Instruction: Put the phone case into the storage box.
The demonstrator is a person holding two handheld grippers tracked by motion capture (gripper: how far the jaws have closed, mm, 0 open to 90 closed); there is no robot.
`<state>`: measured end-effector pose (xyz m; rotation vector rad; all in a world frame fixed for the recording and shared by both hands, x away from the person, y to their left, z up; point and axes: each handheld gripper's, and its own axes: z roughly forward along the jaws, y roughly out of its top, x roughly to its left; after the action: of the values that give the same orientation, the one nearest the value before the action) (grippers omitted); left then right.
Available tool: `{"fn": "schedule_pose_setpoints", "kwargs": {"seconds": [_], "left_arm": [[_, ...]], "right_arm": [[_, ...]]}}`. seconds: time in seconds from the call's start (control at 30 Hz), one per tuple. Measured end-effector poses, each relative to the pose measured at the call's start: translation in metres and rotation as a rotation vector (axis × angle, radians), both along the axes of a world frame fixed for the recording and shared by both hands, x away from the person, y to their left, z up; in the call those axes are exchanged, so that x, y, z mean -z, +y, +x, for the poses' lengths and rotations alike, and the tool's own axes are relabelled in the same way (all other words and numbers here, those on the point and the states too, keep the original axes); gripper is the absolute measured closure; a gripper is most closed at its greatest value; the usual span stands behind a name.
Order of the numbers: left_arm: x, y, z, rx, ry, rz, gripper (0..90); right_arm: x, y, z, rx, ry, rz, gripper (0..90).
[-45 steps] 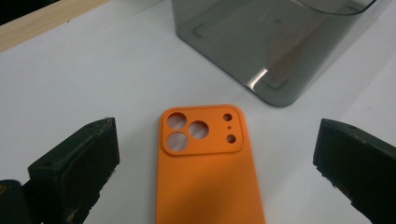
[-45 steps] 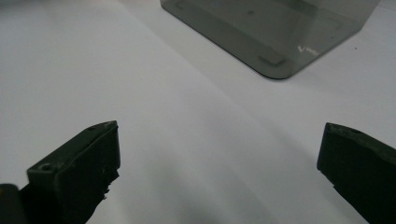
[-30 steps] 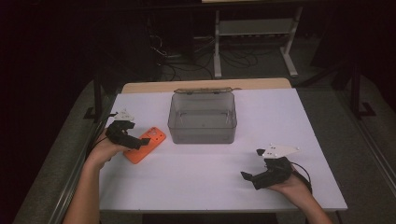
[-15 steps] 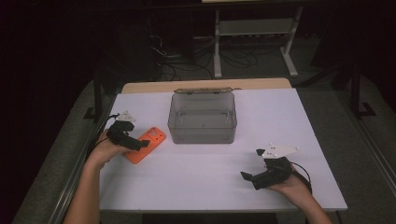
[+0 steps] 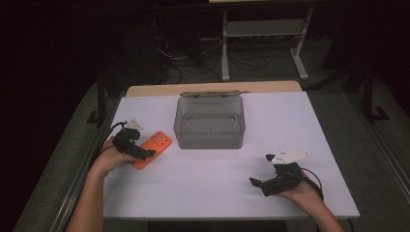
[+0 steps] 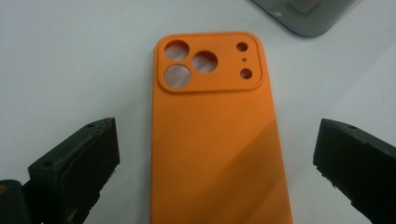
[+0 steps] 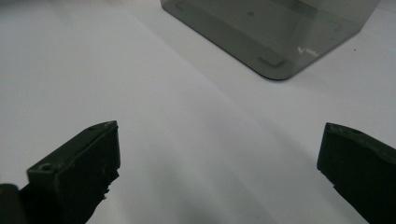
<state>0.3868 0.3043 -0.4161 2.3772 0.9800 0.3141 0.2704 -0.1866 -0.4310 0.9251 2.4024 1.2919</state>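
The left claw [image 5: 145, 153] hung over the near end of the orange phone case [image 5: 153, 149], its jaws spread wide with one on each long side and neither touching it. In my judgement the step in hand was the grasp itself: it would go best if the jaws came down evenly, stayed square to the case's long edges and closed on the side walls, since a tilted pinch could flip so light a shell or skid it over the smooth table [image 5: 309, 125].

The case [image 6: 219, 135] lay flat, back upward, a soft-looking matte orange shell with rounded corners. Its raised camera block at the far end carried three large round holes and three smaller ones. From the table's centre it sat at about nine o'clock, just to the nine o'clock side of the clear grey box [image 5: 209, 121] and apart from it.

The right claw [image 5: 258, 185] rested at about five o'clock, jaws wide apart, holding nothing
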Motion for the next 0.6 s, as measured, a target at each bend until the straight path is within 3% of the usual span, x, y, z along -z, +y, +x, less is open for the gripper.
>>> {"fn": "schedule_pose_setpoints", "kwargs": {"seconds": [0.6], "left_arm": [[0.0084, 0.0013, -0.0031, -0.002, 0.033, 0.04, 0.0]], "right_arm": [[0.0003, 0.0004, 0.0002, -0.002, 0.002, -0.002, 0.0]]}}
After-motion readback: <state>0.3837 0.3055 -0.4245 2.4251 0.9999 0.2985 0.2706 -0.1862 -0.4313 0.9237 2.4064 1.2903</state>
